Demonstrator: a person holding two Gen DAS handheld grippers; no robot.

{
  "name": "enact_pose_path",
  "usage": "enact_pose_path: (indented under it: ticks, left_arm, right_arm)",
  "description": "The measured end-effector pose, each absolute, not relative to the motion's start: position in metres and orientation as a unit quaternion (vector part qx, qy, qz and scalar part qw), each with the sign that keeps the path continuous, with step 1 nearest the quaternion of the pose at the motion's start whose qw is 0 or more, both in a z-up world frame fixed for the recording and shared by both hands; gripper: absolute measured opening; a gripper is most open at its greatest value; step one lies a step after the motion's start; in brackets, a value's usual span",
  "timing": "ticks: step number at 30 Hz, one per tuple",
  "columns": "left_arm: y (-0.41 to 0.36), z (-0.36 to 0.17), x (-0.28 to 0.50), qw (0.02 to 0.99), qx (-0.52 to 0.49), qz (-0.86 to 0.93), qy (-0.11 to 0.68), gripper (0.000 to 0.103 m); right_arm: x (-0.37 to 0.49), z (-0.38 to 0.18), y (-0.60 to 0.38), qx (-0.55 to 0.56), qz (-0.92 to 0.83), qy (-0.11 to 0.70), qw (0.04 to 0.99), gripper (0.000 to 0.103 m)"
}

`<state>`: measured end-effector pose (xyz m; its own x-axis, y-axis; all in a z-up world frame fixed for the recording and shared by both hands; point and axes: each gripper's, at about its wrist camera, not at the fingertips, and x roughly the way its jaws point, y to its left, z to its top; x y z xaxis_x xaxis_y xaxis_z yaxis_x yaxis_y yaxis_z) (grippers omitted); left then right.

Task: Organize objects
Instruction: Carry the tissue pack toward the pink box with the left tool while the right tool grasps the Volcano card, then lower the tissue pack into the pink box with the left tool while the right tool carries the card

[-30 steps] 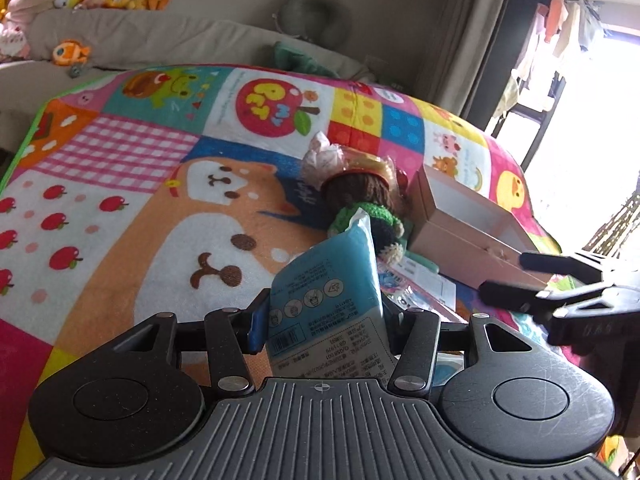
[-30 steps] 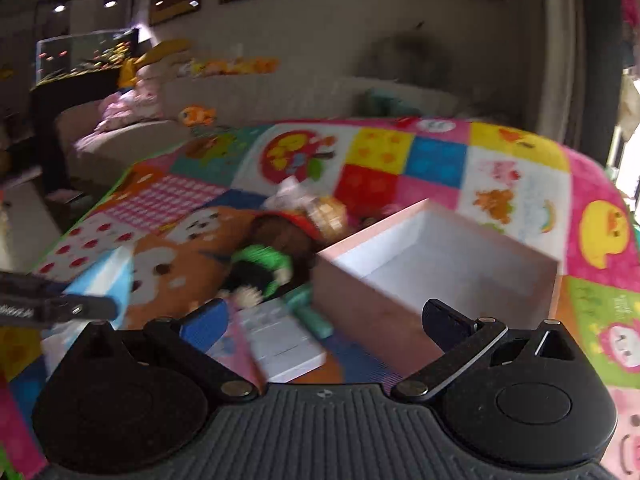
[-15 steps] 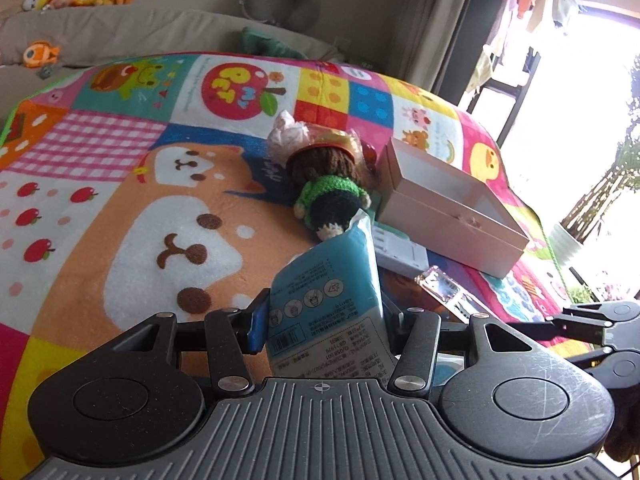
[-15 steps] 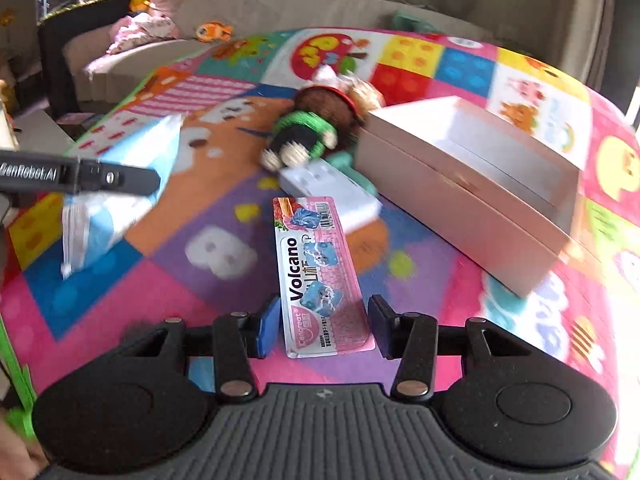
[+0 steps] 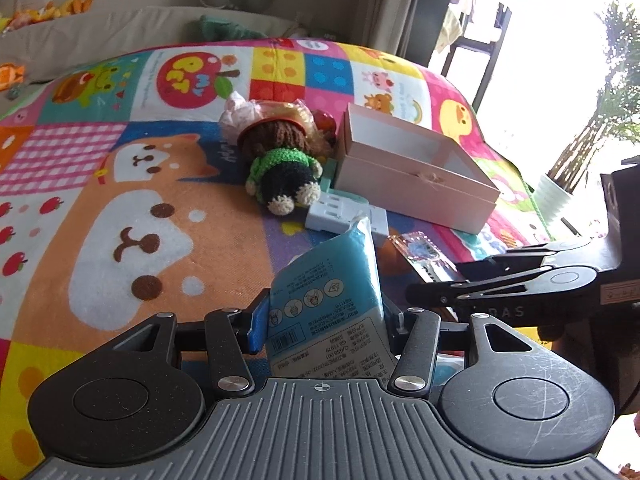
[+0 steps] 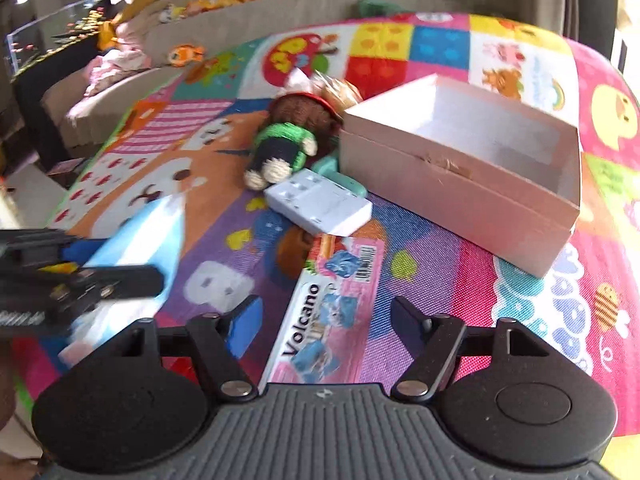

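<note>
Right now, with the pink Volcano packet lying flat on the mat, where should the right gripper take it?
Probably across its narrow width at the near end. The Volcano packet lies flat and lengthwise between the right gripper fingers, which have just been opening slightly and do not press it. Come from above, tips to the mat.

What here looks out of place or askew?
The knitted doll lies toppled beside the open box, the white block sits skewed against it, and the box is still empty.
</note>
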<state>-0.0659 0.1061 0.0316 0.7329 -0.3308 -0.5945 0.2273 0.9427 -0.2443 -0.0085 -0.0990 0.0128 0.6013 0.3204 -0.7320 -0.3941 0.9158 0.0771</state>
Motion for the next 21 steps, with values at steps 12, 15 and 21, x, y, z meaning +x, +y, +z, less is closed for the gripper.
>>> enact_pose_path:
  ticks: [12, 15, 21]
  left_arm:
    - [0.008, 0.114, 0.072, 0.94, -0.102, -0.238, 0.224, 0.057]
    - [-0.035, 0.1, 0.132, 0.928, -0.122, -0.233, 0.265, 0.057]
    - [-0.078, 0.053, 0.183, 0.887, -0.13, -0.2, 0.395, 0.059]
  right_arm:
    - [-0.068, 0.066, -0.186, -0.014, 0.165, 0.301, 0.939, 0.024]
    - [-0.07, 0.066, -0.204, 0.002, 0.156, 0.297, 0.942, 0.024]
    - [-0.079, 0.045, -0.228, 0.021, 0.175, 0.316, 0.932, 0.06]
